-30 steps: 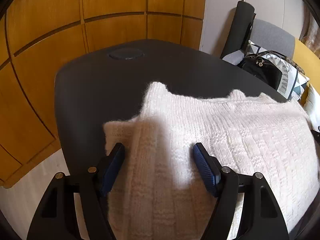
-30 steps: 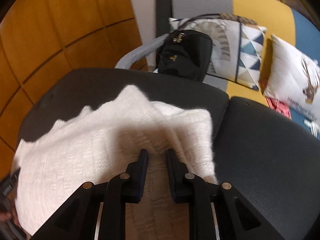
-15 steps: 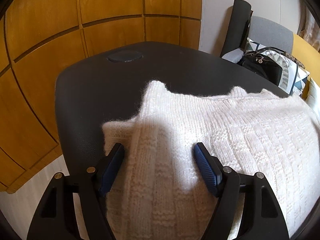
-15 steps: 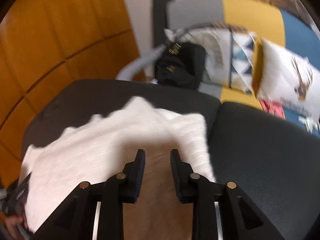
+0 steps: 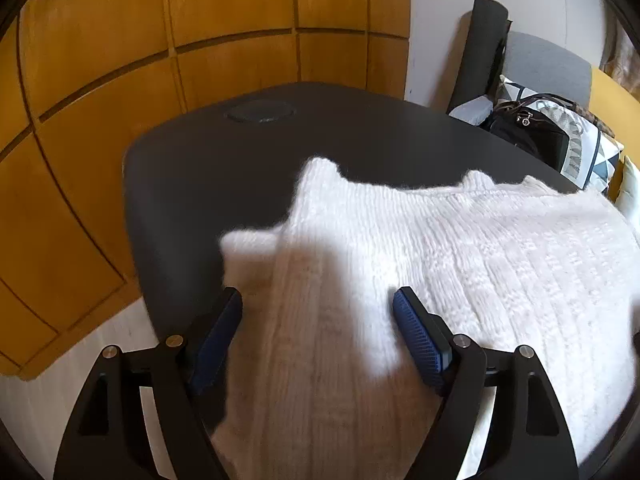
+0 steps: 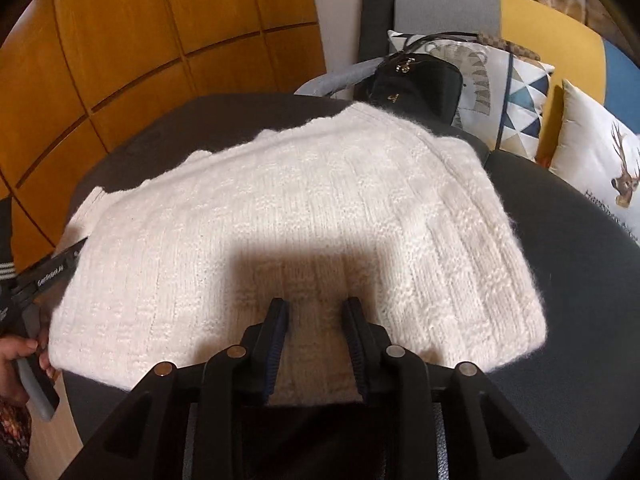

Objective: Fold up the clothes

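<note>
While the white knit sweater (image 6: 304, 216) lies folded into a broad rectangle on the dark round table (image 5: 188, 184), both tools hover over its near edge. Left gripper (image 5: 318, 312) first: blue pads spread wide and opening further, straddling the sweater's left end, knit between them but no pad pressing it. Over to the right gripper (image 6: 314, 312): jaws narrower, also easing apart, with the sweater's near hem under the gap and nothing pinched that I can see.

Now the relation that matters, as I read it. The sweater's long axis runs side to side across the table, straight ahead of and below both sets of fingers. The left gripper sits at the left short end, the right one nearer the middle of the near edge, so the right short end by the table's seam lies furthest from either.

At the far left of the right wrist view, a hand (image 6: 18, 354) holds the left tool's handle; white lettering runs along that tool (image 6: 50, 276), too small to read. Behind, a deer-print cushion (image 6: 600, 168) carries script I cannot make out, beside a black handbag (image 6: 416, 84).
</note>
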A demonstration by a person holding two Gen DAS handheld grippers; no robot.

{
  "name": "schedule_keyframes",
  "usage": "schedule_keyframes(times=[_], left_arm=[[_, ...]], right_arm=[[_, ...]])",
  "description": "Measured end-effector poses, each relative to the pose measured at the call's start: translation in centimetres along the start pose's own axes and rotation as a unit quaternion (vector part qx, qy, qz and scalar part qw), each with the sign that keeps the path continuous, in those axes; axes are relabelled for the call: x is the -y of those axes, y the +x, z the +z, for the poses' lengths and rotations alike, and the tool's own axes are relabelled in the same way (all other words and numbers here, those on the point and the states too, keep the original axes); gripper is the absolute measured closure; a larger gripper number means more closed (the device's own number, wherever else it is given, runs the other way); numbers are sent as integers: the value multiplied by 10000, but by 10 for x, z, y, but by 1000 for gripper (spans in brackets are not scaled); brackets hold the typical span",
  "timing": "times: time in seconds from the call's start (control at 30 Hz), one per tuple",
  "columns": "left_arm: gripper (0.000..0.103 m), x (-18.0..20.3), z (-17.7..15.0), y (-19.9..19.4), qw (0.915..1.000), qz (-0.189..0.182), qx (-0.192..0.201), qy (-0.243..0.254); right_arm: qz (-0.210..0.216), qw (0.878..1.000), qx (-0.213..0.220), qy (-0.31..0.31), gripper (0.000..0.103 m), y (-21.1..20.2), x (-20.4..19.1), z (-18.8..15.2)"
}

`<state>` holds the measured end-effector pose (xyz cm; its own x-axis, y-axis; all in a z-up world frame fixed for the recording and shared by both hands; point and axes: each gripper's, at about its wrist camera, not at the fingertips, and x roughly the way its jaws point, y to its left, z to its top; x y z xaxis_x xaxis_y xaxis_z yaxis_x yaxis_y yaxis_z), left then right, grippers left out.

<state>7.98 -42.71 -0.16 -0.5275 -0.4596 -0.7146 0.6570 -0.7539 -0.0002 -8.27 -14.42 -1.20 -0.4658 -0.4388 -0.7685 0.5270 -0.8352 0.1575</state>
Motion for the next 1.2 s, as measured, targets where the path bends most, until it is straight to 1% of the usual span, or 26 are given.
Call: schedule_keyframes(times=[0.07,0.13,0.23,0.3,0.33,0.47,0.6,0.73,0.87,1.0,1.03,1.2], left_arm=[[23,-2,0,-7,9999,-47,-110,-85],[22,-3,-4,-19,9994,-186,-186,-204],[23,-3,-12,-39,9982,-454,-261,-301],[23,2,-18,-51,9976,-523,-365,-261],[23,5,-20,-57,9974,-553,-411,-226],[22,26,-23,-82,9971,-564,-458,211],[22,48,-29,-119,9975,-461,-141,519],[22,60,-34,-150,9965,-517,113,654],[22,66,-41,-181,9953,-615,330,674],[22,66,-46,-198,9949,-569,482,681],[22,66,-48,-201,9948,-555,512,682],[22,59,-56,-208,9960,-436,522,586]], right_arm=[[12,9998,-91,153,73,-4,1,-1],[19,9994,-170,299,72,-10,2,-4],[39,9985,-205,508,71,-22,-3,-15],[139,9974,-244,657,70,-31,-6,-25],[217,9968,-291,706,69,-34,-8,-30],[383,9958,-370,749,68,-53,-18,-54],[436,9970,-369,520,66,-70,-35,-69],[424,9985,-193,278,57,-94,-51,-77],[298,9994,150,6,48,-120,-66,-81],[132,9983,502,-260,40,-142,-78,-80],[111,9979,563,-317,36,-146,-81,-80],[88,9959,784,-444,34,-161,-91,-78]])
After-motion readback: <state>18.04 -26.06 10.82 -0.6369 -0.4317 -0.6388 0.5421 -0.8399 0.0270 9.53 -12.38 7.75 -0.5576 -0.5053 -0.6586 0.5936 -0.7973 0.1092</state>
